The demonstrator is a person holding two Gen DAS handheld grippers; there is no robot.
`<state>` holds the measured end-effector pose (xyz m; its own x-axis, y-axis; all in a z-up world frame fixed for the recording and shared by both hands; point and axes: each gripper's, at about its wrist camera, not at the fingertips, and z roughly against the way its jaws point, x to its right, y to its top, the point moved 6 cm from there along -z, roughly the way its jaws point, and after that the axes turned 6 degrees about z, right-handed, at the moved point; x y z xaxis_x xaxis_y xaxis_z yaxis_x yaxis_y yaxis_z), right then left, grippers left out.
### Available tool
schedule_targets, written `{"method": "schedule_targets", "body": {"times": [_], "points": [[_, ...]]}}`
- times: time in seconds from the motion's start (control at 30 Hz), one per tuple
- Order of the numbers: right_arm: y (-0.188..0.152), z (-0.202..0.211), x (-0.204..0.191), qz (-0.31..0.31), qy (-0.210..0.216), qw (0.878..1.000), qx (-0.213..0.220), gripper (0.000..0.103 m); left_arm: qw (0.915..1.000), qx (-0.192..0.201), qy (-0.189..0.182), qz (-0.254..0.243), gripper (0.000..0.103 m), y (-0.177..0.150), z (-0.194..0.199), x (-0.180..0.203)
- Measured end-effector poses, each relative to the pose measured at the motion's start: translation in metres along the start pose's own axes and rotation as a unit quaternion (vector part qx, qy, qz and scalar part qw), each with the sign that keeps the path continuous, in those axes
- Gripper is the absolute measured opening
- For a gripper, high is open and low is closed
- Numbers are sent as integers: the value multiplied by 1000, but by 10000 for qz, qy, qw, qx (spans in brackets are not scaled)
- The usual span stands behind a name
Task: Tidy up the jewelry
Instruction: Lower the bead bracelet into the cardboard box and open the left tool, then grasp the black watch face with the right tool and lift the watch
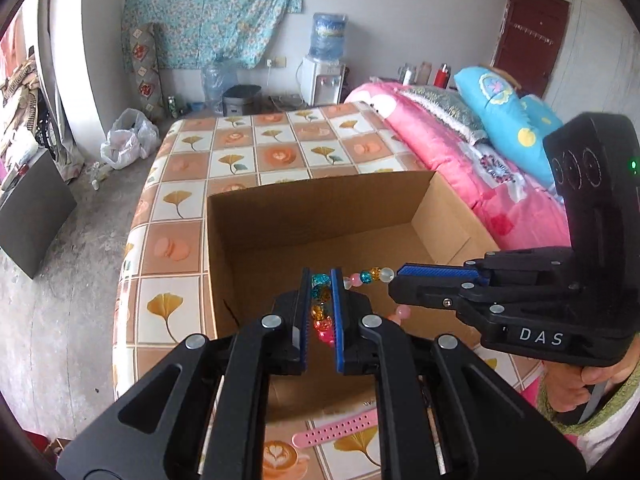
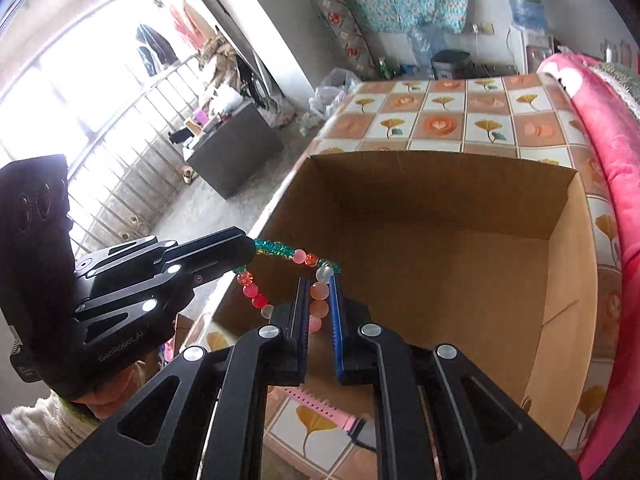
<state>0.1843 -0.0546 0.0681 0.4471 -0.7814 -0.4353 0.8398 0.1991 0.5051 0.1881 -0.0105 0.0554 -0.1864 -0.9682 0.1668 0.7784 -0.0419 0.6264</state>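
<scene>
A bead bracelet of blue, amber, pink and clear beads hangs between both grippers above an open cardboard box. My left gripper is shut on one side of the bracelet. My right gripper comes in from the right and is shut on the other side. In the right wrist view the right gripper pinches peach beads of the bracelet, and the left gripper holds its far end. The box looks empty inside.
A pink perforated watch strap lies on the tiled tablecloth in front of the box; it also shows in the right wrist view. A pink quilt and blue pillow lie to the right.
</scene>
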Motion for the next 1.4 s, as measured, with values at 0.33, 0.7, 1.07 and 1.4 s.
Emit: {"method": "schedule_targets", "body": {"times": [0.33,0.7,1.07,1.4], "points": [[57,-112,77,-221,-445,9893,-1372,10,9879,-1212,966,-56,9,24,-112,-35],[68,-117,92,-504,-565,9891,-1266,15,9911,-794,1071,-53,25,32,-90,-38],[40,70,44,-6,-471,9955,824,45,9932,897,736,32,85,-6,68,-33],[-118,115,39,189,-1098,9817,1543,60,9920,101,871,905,91,-154,37,-59]]}}
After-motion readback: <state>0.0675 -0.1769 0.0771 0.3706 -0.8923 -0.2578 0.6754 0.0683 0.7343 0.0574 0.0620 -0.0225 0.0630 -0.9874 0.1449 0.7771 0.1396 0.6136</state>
